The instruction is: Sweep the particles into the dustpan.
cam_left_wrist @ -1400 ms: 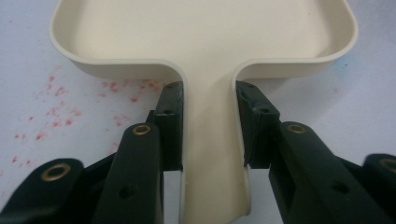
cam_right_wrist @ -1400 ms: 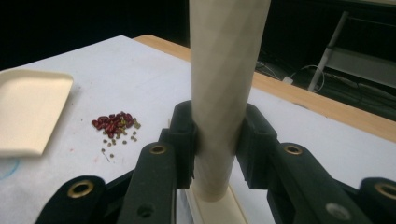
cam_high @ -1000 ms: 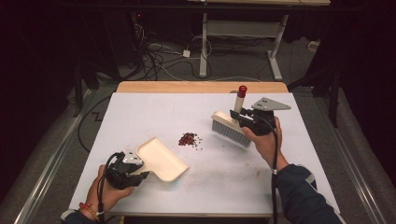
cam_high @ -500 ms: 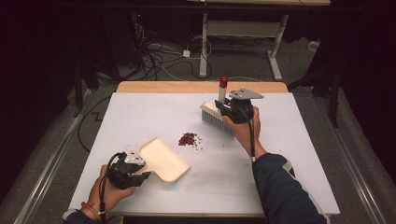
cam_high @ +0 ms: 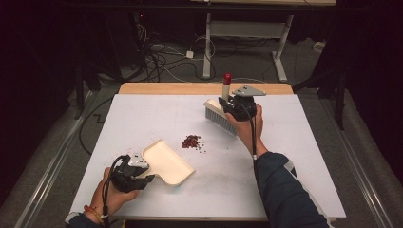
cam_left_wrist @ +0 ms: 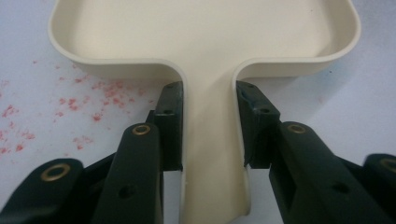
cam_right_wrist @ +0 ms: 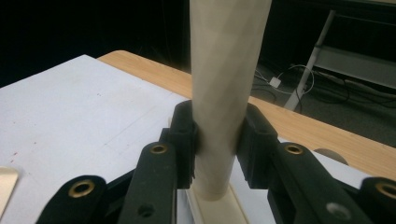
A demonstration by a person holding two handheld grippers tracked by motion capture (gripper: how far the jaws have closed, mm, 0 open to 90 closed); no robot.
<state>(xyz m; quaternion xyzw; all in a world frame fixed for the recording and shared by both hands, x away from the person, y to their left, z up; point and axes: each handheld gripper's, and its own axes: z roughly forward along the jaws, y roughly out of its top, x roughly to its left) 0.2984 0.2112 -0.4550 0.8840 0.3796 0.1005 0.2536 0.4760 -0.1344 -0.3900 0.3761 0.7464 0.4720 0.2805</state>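
Lower left, the left gripper (cam_high: pixel 142 172) clamps the dustpan (cam_high: pixel 167 162) by its handle, flat on the table (cam_high: pixel 294 156). Mid-frame lie red crumbs (cam_high: pixel 192 141). Upper right, the right gripper (cam_high: pixel 227 101) clamps the brush (cam_high: pixel 219 114) handle.

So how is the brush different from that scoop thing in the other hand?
The brush stands with bristles down and handle upright; the dustpan lies flat and open. The brush sits far behind the red crumbs, the dustpan near them. Both are cream and clamped by a gripper.

No readable text, no labels, no numbers (nothing legible on any surface)
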